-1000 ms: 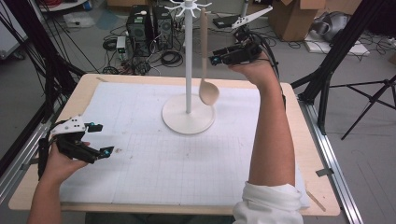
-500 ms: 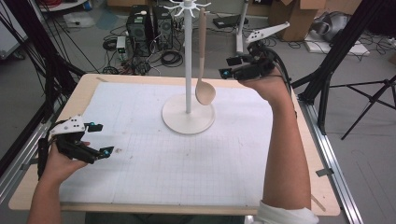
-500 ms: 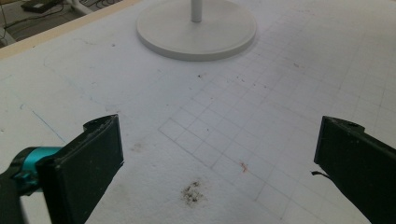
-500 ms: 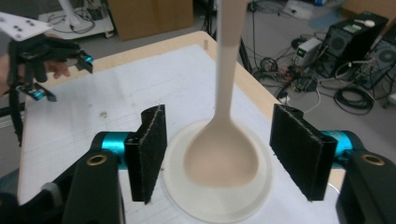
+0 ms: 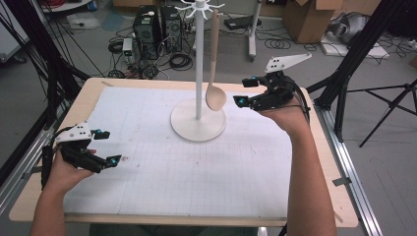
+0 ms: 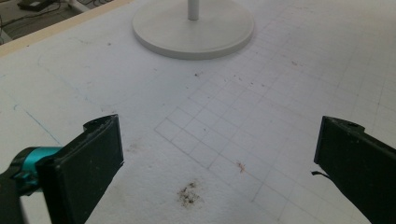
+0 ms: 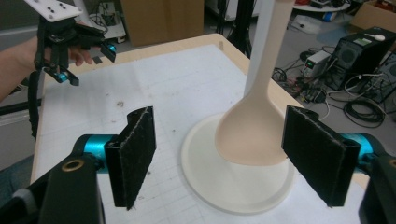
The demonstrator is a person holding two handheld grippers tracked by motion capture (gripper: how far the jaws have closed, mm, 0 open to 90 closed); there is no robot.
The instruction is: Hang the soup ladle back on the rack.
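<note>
A pale wooden spoon [image 5: 215, 96] hangs bowl-down from a hook at the top of a white stand [image 5: 198, 59], whose round base [image 5: 198, 127] rests on the gridded mat. My right gripper [image 5: 244, 91] hovers just right of the spoon's bowl, open; its jaws have just been opening. In the right gripper view the spoon [image 7: 252, 135] hangs a little ahead of the right gripper [image 7: 219, 154], between the pads and untouched. My left gripper [image 5: 108, 146] rests open and empty near the table's left edge. The left gripper [image 6: 219, 154] faces the stand's base [image 6: 194, 32].
A white grid mat [image 5: 162, 172] covers the wooden table [image 5: 329, 206]. Computer towers [image 5: 157, 27] and cables lie on the floor beyond the far edge. Cardboard boxes [image 5: 314, 17] and black tripod legs [image 5: 354, 93] stand at the right. The other hand's gripper [image 7: 86, 63] shows far off.
My right gripper has moved away from the spoon's handle, down and toward me to the level of the bowl, and its jaws stand wider. The spoon still hangs. The left gripper has stayed put.
</note>
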